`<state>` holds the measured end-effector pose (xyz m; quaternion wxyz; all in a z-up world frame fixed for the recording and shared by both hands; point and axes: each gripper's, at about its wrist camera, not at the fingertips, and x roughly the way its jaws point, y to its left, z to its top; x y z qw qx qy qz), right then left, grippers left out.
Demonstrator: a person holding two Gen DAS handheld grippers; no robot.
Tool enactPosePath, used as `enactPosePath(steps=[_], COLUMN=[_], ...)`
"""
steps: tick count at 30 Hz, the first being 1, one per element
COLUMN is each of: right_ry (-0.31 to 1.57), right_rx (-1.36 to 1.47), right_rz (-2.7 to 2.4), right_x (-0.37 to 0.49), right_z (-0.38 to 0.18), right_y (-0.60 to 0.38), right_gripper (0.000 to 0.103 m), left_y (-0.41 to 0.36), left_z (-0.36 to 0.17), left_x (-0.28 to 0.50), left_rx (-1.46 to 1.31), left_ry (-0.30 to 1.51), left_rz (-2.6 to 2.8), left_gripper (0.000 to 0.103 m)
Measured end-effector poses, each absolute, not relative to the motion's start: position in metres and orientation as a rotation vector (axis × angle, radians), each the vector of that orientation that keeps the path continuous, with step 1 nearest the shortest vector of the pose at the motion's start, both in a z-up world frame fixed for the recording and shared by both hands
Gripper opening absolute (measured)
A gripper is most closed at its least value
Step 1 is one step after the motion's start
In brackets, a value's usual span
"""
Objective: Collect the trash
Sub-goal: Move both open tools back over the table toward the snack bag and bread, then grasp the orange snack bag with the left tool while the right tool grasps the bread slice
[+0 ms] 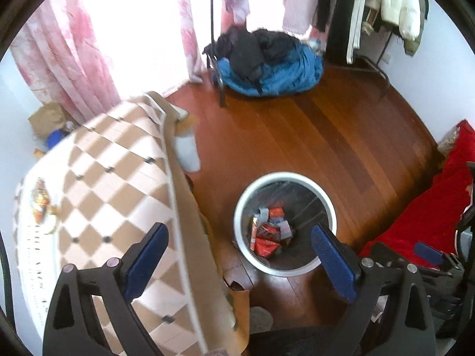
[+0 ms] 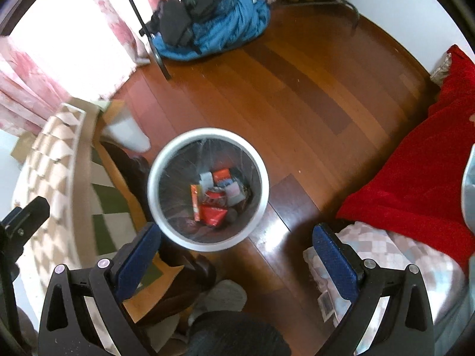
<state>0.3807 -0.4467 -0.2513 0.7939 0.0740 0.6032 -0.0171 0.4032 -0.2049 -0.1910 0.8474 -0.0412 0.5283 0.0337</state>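
A round white-rimmed trash bin [image 1: 299, 178] with a dark liner stands on the wooden floor; it also shows in the right wrist view [image 2: 166, 154]. Inside lie red wrappers and a crushed red can [image 1: 267, 237] [image 2: 215, 204]. My left gripper [image 1: 239, 249] is open and empty, high above the table edge and the bin. My right gripper [image 2: 237, 246] is open and empty, above the bin's near rim. A colourful snack wrapper [image 1: 41, 200] lies on the table with the checkered cloth [image 1: 112, 178] at far left.
A blue and black clothes pile [image 1: 267, 65] sits by a black rack at the back. A red blanket [image 2: 415, 178] covers a bed at right. Pink curtains [image 1: 74, 59] hang at left. A paper bag and a blue item [image 1: 50, 124] lie behind the table.
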Motion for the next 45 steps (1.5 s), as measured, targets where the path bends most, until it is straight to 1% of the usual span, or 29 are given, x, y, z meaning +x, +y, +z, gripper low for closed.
enactPosePath(steps=[4,8,11,13,14,17,21,27,30,33,34,36,37,39,40,45], right_ry=[1.226,1.162,1.146,1.153,1.163,1.198,1.271,1.356,1.384,1.384,1.381,1.367,1.352,1.337,1.330,1.256], right_rx=[0.176,0.171,0.152,0.131,0.111,0.059,0.000,-0.108,-0.149,-0.166,-0.170,-0.191,-0.206,-0.225,-0.237,-0.282], right_rz=[0.002,0.062,0.130,0.182,0.222,0.305,0.432,0.531,0.538,0.543,0.548,0.557,0.552,0.599,0.598,0.621], right_x=[0.371,0.364,0.366,0.367,0.367,0.370,0.374,0.379,0.386,0.391,0.393,0.393,0.392,0.388,0.387,0.390], right_z=[-0.205,-0.162,-0.143,-0.140,-0.142,-0.156,-0.200,-0.268,-0.295,-0.311,-0.314,-0.319,-0.319,-0.318,-0.318,-0.299], right_y=[-0.435,-0.401,-0.360,-0.327,-0.299,-0.235,-0.128,0.013,0.062,0.095,0.103,0.117,0.121,0.129,0.130,0.121], right_gripper=[0.103,0.103,0.103,0.103,0.103,0.103,0.103,0.102,0.086,0.077,0.070,0.059,0.048,0.019,0.013,0.012], left_y=[-0.173,-0.114,-0.062,-0.026,-0.001,0.058,0.130,0.205,0.225,0.234,0.235,0.238,0.238,0.240,0.239,0.243], left_z=[-0.154,-0.123,-0.121,-0.130,-0.139,-0.168,-0.216,-0.272,-0.289,-0.300,-0.301,-0.302,-0.303,-0.301,-0.296,-0.282], left_x=[0.385,0.364,0.346,0.333,0.325,0.300,0.267,0.238,0.231,0.231,0.232,0.233,0.235,0.241,0.246,0.270], left_rx=[-0.150,-0.210,-0.221,-0.225,-0.231,-0.234,-0.231,-0.298,-0.316,-0.335,-0.338,-0.347,-0.348,-0.354,-0.358,-0.412], left_ry=[1.042,0.985,0.965,0.977,0.997,1.043,1.124,1.231,1.264,1.276,1.277,1.278,1.278,1.278,1.275,1.249], left_rz=[0.087,0.171,0.294,0.366,0.412,0.523,0.681,0.803,0.820,0.818,0.815,0.805,0.798,0.784,0.777,0.732], left_gripper=[0.098,0.098,0.099,0.099,0.102,0.103,0.103,0.103,0.103,0.103,0.103,0.103,0.103,0.103,0.103,0.103])
